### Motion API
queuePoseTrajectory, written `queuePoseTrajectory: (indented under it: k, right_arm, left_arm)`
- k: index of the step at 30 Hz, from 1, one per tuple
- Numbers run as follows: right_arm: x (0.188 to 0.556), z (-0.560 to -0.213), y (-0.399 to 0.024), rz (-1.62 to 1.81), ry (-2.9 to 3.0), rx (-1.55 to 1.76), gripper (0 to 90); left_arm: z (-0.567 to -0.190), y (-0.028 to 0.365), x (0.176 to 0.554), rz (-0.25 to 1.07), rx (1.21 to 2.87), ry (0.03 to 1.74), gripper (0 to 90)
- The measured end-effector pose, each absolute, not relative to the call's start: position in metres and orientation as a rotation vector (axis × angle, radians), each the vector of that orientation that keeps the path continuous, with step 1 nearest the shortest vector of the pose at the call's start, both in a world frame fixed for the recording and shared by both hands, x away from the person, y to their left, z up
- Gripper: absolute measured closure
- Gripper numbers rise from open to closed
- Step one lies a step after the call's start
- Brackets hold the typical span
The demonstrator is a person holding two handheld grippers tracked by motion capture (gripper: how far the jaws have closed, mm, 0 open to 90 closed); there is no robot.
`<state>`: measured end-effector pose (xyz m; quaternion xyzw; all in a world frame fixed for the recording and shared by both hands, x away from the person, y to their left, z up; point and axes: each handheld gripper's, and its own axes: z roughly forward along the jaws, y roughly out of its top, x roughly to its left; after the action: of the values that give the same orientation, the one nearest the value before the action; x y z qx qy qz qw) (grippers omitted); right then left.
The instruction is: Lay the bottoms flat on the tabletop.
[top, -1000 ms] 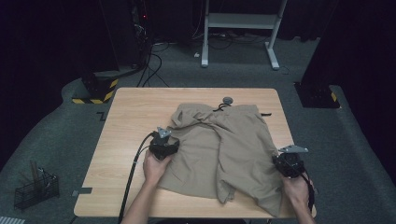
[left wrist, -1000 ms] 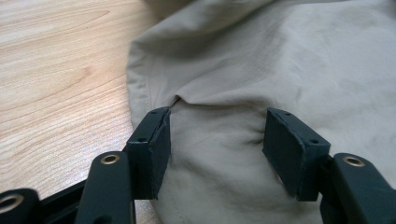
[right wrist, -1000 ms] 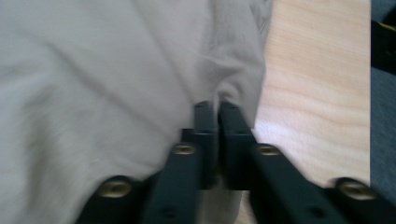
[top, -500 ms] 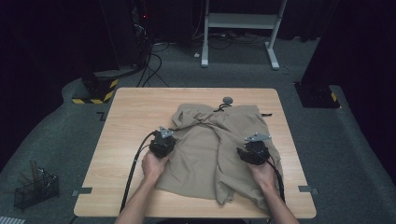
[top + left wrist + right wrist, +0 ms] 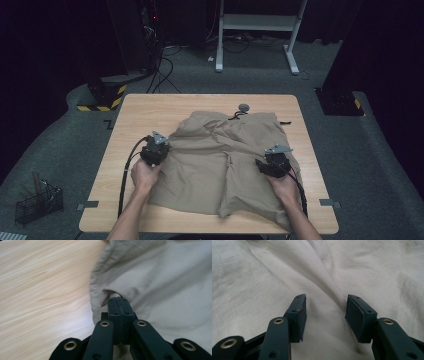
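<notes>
A crumpled beige garment (image 5: 225, 155) lies spread over the middle of the wooden table (image 5: 135, 115). My left gripper (image 5: 166, 143) is at the garment's left edge. In the left gripper view its jaws (image 5: 119, 300) are pressed together, with the hem (image 5: 96, 300) tented up around their tips. My right gripper (image 5: 260, 163) rests over the garment's right half. Its jaws (image 5: 325, 305) have just been opening and stand apart above the wrinkled cloth (image 5: 319, 270), with nothing pinched between them.
A small grey round piece (image 5: 243, 107) with a black cord lies at the garment's far edge. A short black item (image 5: 285, 123) sits by its right corner. Bare wood runs along the table's left side and back. A wire basket (image 5: 37, 202) stands on the floor at left.
The right hand came in from the garment's near right corner to its right half and its jaws widened. The left gripper closed at the hem and drew back to the left.
</notes>
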<state>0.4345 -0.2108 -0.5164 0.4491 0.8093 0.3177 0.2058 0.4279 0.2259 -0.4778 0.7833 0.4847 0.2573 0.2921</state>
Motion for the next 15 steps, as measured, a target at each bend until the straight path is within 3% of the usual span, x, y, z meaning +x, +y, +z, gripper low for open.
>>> queuePoseTrajectory:
  k: [4, 9, 12, 15]
  right_arm:
    - [0.435, -0.517, -0.211, 0.900, 2.257, 1.237, 50.0]
    - [0.436, -0.517, -0.210, 0.893, 2.250, 1.248, 49.5]
    - [0.436, -0.517, -0.210, 0.890, 2.248, 1.250, 49.6]
    - [0.435, -0.517, -0.210, 0.890, 2.246, 1.251, 49.5]
  left_arm:
    - [-0.480, 0.234, 0.423, 0.695, 2.071, 1.320, 87.9]
    - [-0.478, 0.221, 0.405, 0.648, 2.068, 1.236, 57.2]
    - [-0.478, 0.207, 0.388, 0.587, 2.095, 1.171, 48.6]
    - [-0.482, 0.198, 0.380, 0.552, 2.123, 1.152, 46.3]
